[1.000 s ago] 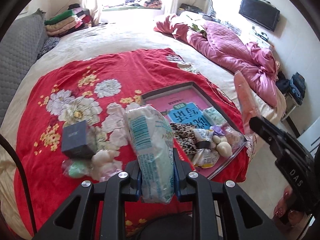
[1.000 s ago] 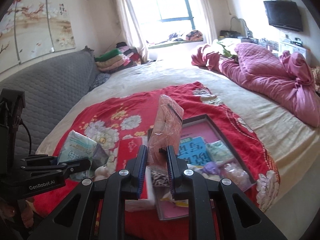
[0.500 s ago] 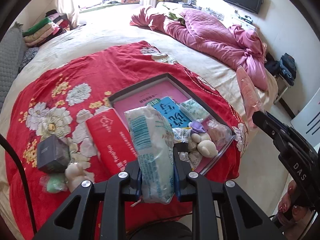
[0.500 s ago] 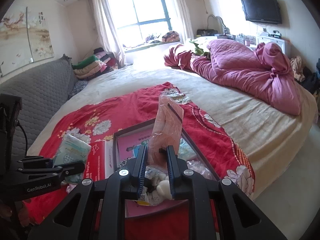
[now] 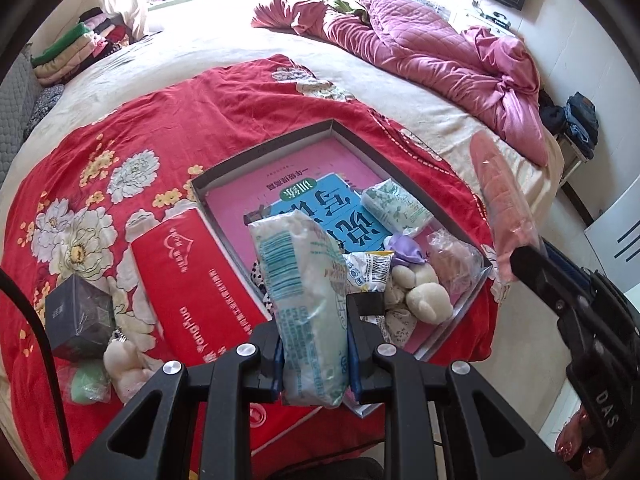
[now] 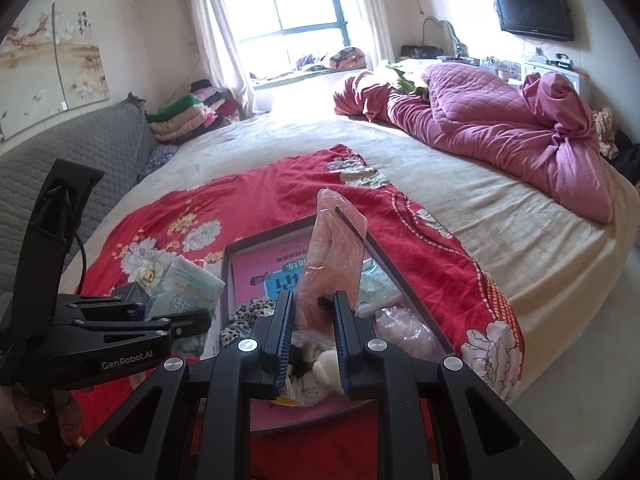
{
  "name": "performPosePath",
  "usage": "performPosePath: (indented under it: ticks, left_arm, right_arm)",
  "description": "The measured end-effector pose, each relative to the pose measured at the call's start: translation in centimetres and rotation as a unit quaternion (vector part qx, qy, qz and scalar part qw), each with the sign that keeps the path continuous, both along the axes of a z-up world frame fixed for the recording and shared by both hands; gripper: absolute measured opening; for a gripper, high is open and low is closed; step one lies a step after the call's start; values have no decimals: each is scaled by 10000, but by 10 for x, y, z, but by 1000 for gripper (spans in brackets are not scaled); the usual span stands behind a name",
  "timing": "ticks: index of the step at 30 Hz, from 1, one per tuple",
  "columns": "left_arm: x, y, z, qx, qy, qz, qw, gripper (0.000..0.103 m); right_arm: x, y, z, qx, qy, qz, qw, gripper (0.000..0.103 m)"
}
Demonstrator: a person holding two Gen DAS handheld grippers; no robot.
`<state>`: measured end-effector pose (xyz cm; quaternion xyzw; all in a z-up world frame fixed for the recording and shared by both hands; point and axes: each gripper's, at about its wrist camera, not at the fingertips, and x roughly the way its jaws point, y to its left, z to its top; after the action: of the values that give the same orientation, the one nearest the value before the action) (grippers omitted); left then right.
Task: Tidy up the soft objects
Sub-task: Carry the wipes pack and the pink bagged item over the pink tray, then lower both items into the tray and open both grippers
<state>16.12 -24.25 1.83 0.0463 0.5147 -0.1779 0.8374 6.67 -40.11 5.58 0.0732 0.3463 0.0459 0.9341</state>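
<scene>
1. Bed (image 6: 500, 216) with a cream cover fills the room, and a crumpled pink quilt (image 6: 500, 120) lies along its far side.
2. Red flowered blanket (image 5: 208, 120) is spread over the near part of the bed and carries everything else.
3. Shallow grey tray (image 5: 280, 146) sits on the blanket; a pink book and a blue booklet (image 5: 340, 208) lie flat in it, with a small patterned tissue pack (image 5: 394, 202), a purple soft piece, a clear bag and cream plush items (image 5: 424, 292) heaped at its near corner.
4. Red tissue pack (image 5: 192, 276) lies on the blanket just beside the tray's left wall.
5. Dark box (image 5: 78, 316), a cream plush toy (image 5: 124, 364) and a green soft item sit together, left of the red pack.
6. Left claw (image 5: 316, 340) is pinching a white-and-teal tissue pack (image 5: 304, 292), held upright above the tray's near edge.
7. Right claw (image 6: 314, 328) is pinching a peach-coloured plastic packet (image 6: 332, 256), which stands up out of its jaws over the tray.
</scene>
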Motion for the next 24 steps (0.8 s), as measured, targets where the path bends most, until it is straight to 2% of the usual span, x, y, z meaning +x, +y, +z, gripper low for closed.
performPosePath:
  ticks: [9, 17, 24]
  left_arm:
    - [15, -16, -27, 157, 232, -159, 9995, 24]
    - [28, -16, -42, 176, 388, -116, 9990, 24]
    - [34, -14, -48, 138, 456, -77, 9988, 25]
  right_arm:
    - [16, 0, -31, -66, 347, 27, 9994, 20]
    - [31, 6, -61, -107, 695, 130, 9974, 20]
    - [37, 8, -76, 147, 848, 198, 9961, 24]
